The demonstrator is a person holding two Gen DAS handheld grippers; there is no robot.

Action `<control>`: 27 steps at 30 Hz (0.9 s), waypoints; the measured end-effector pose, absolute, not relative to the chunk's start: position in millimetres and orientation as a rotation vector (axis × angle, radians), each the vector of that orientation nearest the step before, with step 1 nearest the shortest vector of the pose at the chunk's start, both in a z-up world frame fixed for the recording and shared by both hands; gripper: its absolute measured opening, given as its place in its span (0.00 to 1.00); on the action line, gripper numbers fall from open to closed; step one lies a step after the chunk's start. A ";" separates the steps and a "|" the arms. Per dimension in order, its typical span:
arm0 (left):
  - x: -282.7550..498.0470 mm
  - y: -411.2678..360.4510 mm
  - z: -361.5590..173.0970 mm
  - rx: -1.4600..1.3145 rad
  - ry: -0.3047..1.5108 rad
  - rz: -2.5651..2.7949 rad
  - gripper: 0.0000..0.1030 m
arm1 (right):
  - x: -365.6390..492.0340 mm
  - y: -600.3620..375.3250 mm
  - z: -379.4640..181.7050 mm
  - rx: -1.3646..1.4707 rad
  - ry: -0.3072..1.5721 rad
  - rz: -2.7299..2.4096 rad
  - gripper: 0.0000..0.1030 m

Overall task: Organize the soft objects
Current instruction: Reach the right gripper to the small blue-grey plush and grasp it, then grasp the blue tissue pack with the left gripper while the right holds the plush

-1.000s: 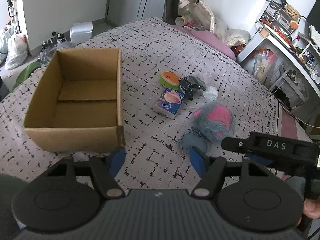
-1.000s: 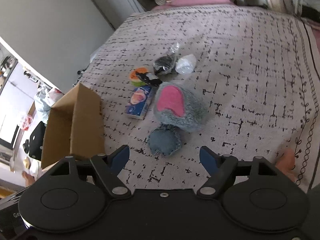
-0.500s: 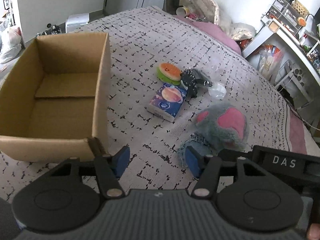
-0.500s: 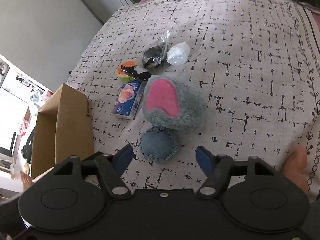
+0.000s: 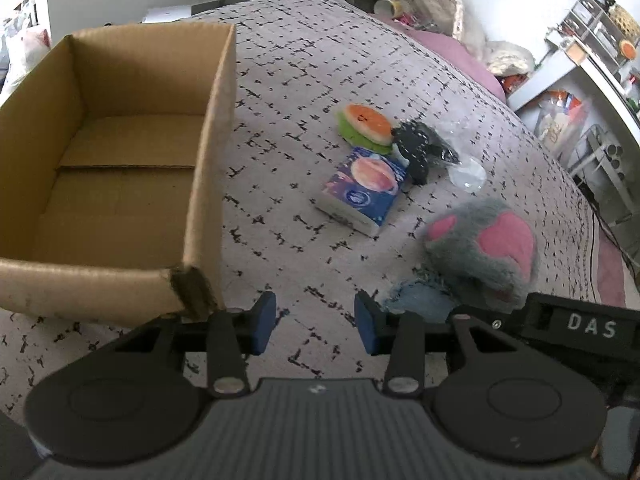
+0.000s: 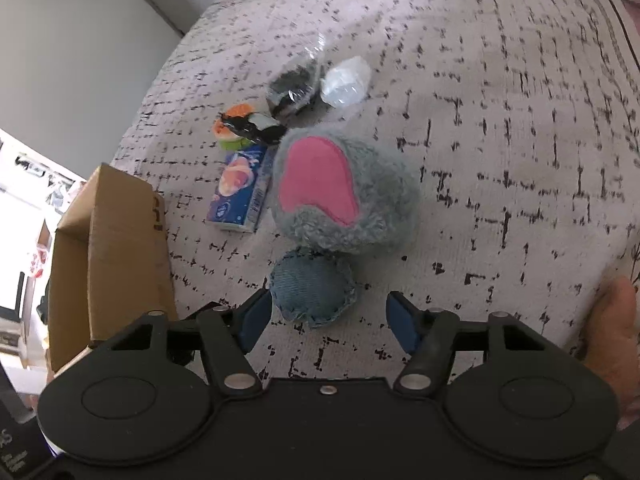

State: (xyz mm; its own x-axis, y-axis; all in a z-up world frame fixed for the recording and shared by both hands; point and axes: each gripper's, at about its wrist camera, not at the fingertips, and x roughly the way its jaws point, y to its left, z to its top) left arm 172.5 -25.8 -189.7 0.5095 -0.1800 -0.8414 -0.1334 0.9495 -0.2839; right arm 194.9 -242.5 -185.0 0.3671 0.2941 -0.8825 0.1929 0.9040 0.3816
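Both claws gape empty, and the right gripper (image 6: pixel 328 322) hangs just near of the denim pouch (image 6: pixel 312 294) lying against the grey paw plush (image 6: pixel 340 196), so it should straddle the pouch squarely, pinch gently, then carry it left to the cardboard box (image 5: pixel 208 128) beside the left gripper (image 5: pixel 316 328).

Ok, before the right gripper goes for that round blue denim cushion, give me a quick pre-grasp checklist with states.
1. Right gripper open: ok.
2. Round blue denim cushion between its fingers: not ok, it sits toward the left finger and ahead of the tips.
3. Fluffy grey paw plush with pink pads apart from the cushion: not ok, it touches it.
4. Open cardboard box empty: ok.
5. Left gripper open, holding nothing: ok.
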 end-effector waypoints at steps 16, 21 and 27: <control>202.9 -47.0 -183.4 -0.348 1.031 -0.058 0.42 | 193.7 -253.7 -196.4 0.579 1.182 0.002 0.13; 206.4 -62.2 -185.3 -0.343 1.046 -0.067 0.45 | 187.1 -265.0 -184.3 0.587 1.134 -0.034 0.11; 220.5 -74.9 -190.5 -0.316 1.031 -0.031 0.55 | 184.9 -273.0 -180.6 0.593 1.081 -0.070 0.11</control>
